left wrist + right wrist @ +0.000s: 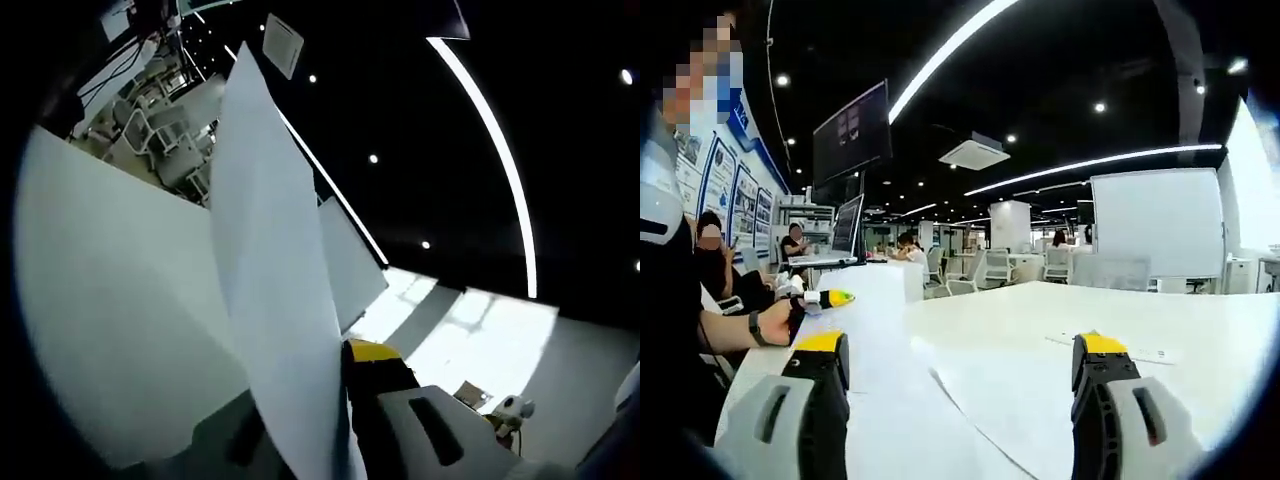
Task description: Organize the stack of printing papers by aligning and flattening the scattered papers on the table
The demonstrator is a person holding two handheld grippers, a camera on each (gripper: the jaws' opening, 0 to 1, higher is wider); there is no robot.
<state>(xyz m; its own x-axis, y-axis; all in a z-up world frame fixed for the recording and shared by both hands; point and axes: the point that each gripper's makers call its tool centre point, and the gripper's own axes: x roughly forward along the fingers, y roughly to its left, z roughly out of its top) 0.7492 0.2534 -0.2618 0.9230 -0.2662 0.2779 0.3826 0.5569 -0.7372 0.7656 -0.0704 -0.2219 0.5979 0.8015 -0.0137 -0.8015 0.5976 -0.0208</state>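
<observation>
While our left gripper clamps its jaws on raised paper sheets, lifting them clear of the tabletop, our right gripper holds its jaws wide apart above more sheets lying near the tabletop's close edge.

In the left gripper view, a raised sheet of paper is covering the left gripper, hiding 1 jaw entirely, so its grip cannot be judged. The sheet's lower end is running off the bottom edge. In the right gripper view, the papers on the table are blending into its white surface, edges hardly readable.
</observation>
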